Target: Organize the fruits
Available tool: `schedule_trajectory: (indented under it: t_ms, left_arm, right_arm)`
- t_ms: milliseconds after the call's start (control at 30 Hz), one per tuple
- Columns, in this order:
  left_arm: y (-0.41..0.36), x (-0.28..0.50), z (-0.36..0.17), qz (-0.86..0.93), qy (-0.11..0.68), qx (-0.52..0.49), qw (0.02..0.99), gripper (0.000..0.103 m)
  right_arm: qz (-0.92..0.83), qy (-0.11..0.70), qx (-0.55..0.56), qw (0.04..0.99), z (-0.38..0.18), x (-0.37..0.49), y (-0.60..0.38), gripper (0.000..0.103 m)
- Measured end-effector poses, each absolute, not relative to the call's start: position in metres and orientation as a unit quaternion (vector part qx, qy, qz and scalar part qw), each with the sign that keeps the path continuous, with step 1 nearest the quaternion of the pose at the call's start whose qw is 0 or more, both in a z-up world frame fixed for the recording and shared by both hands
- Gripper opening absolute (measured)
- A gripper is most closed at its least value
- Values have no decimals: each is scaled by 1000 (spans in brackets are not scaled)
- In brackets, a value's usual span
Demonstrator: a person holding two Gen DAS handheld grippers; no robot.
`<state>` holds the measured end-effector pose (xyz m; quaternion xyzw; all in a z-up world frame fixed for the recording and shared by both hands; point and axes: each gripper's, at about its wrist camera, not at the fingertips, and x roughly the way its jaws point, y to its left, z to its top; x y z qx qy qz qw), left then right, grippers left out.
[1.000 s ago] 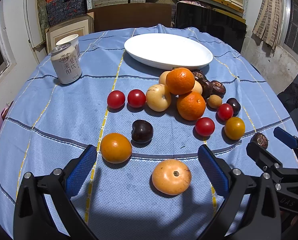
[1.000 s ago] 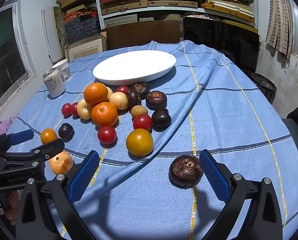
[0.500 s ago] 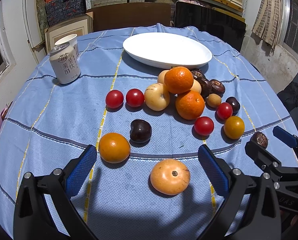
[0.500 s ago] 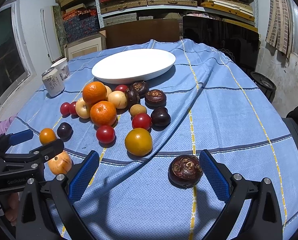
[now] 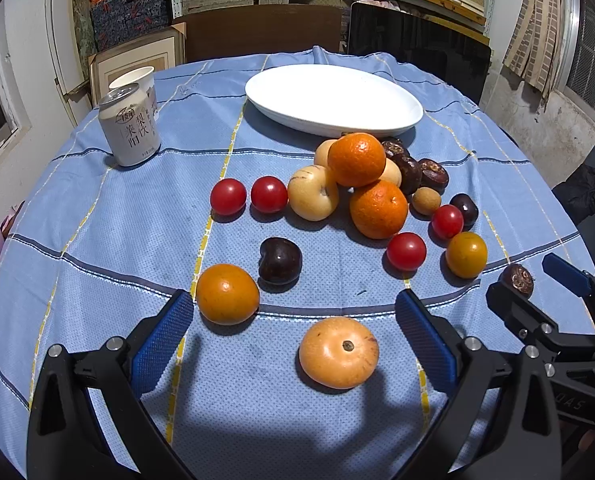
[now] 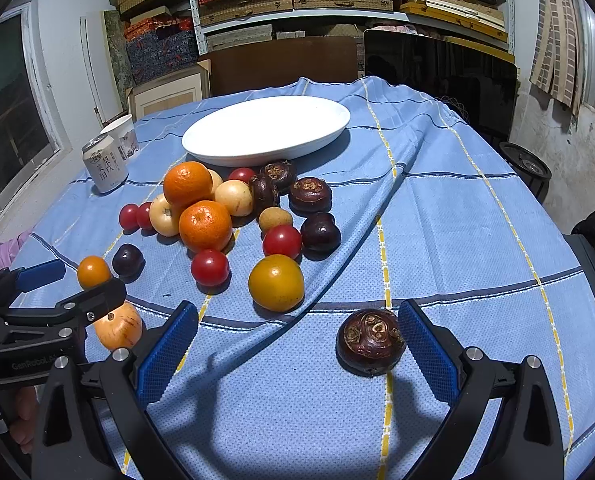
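Observation:
Several fruits lie on the blue cloth in front of an empty white oval plate [image 5: 333, 98], which also shows in the right wrist view [image 6: 265, 128]. My left gripper [image 5: 295, 338] is open, with a pale orange fruit [image 5: 338, 352] between its fingers and a small orange fruit [image 5: 227, 293] by its left fingertip. My right gripper [image 6: 297, 342] is open, with a dark brown water chestnut [image 6: 370, 341] lying close to its right finger. Two oranges [image 5: 378, 209] sit in the pile with red tomatoes [image 5: 406, 251] and dark plums [image 5: 280, 261].
A drink can [image 5: 129, 124] and a paper cup [image 5: 135, 78] stand at the far left. The cloth has a raised fold [image 6: 361, 240] running diagonally at the right. Shelves and a dark screen stand behind the round table.
Both grippers have drifted slightly forward; the fruits sit a little lower and nearer in both views. Nothing was gripped or moved.

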<state>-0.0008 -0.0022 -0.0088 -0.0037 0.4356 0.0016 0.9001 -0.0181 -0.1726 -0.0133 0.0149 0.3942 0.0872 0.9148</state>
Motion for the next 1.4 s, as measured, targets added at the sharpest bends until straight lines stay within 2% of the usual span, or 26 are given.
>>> schedule_trajectory:
  t_ms: [1400]
  left_arm:
    - [1, -12, -24, -3, 442, 11, 897, 99]
  right_arm:
    - [82, 401, 13, 912, -16, -19, -178, 100]
